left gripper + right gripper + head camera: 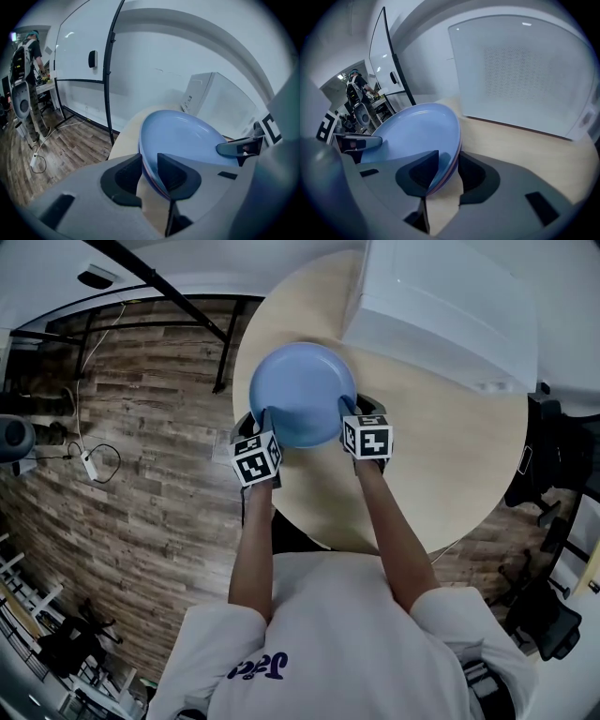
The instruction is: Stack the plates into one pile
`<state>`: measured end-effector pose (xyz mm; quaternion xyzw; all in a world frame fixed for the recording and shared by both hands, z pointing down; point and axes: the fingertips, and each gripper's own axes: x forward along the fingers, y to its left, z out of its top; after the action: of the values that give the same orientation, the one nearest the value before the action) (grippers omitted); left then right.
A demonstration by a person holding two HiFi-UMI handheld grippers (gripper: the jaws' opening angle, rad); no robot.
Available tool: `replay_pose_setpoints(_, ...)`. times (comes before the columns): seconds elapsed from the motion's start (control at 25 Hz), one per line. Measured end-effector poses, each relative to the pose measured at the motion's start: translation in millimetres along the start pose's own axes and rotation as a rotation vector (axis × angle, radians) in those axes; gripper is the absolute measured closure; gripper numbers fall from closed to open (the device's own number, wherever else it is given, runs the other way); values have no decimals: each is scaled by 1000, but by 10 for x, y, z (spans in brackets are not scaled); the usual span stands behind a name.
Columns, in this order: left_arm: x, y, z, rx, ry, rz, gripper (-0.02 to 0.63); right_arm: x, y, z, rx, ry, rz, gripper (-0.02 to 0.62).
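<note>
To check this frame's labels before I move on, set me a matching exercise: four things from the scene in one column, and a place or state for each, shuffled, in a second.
Things:
1. stack of round plates, blue on top
2. left gripper
3. white box-shaped cabinet
4. round light-wood table

Places or states:
A. stands on the plank floor
B. shut on the stack's left rim
C. sits at the table's far side
D. clamped at two opposite rims

Pairs: 1-D, 2-B, 3-C, 4-A
</note>
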<state>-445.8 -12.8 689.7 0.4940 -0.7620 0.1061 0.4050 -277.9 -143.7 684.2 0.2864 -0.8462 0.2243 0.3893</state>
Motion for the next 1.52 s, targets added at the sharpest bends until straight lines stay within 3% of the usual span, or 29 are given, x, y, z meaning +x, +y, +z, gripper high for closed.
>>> replay_pose_setpoints(0.32, 124, 31, -39, 121, -33, 66, 506, 80, -60, -66, -108, 19, -90, 459)
replay_pose_setpoints(0.4, 145, 33, -17, 142, -48, 74, 505, 109, -30, -51, -151, 19, -88, 427)
replay_pose_setpoints(0.48, 163, 24, 3, 141, -56, 65, 451, 137, 17, -52, -157, 19, -73, 372)
replay_pose_setpoints(0.56, 165, 0, 26, 133, -62, 53, 382, 134, 45, -58, -152, 11, -61, 357)
replay_pose_setpoints(0.84, -65, -188, 241, 151, -122, 19, 362, -256, 61, 204, -137, -164, -46, 357)
replay_pose_setpoints(1.0, -280, -568, 383, 260, -158, -43, 364, -672, -1, 396, -135, -279, -83, 357)
replay_pose_setpoints(1.16, -573, -1066, 642, 331, -248, -110, 367, -1193, -139, 549, -132, -389, -140, 364)
replay_pose_setpoints(1.28, -817, -1523, 859, 373, -317, -171, 401, -1651, -326, 649, -115, -483, -203, 443)
replay_pose_setpoints(1.52, -1296, -2485, 1216, 443, -453, -297, 471, -2581, -754, 803, -56, -632, -338, 523)
